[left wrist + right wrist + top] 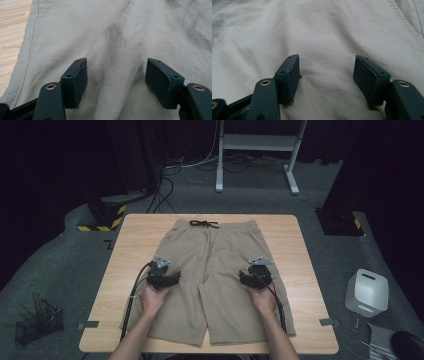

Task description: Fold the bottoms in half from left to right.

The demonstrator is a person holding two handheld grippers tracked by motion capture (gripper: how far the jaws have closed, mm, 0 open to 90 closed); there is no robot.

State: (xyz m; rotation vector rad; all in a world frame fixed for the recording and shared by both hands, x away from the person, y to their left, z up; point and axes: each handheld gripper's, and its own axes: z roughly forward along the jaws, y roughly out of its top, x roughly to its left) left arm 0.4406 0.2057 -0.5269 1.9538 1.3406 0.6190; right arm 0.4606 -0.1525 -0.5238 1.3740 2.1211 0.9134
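Note:
A pair of khaki shorts (215,265) lies flat on the wooden table (130,245), waistband and black drawstring (203,224) at the far side. My left gripper (161,268) rests over the left leg of the shorts, and in the left gripper view its jaws stand wide apart (116,81) with wrinkled cloth (112,45) under them and nothing pinched. My right gripper (259,268) sits over the right leg. Its jaws are likewise spread (327,78) above the fabric (324,37), pads off the cloth. A person's hand holds each gripper from the near side.
A white boxy device (367,292) stands on the floor at the right. A black wire basket (39,322) sits on the floor at the left. A white frame stand (257,150) and loose cables (165,185) lie beyond the table's far edge.

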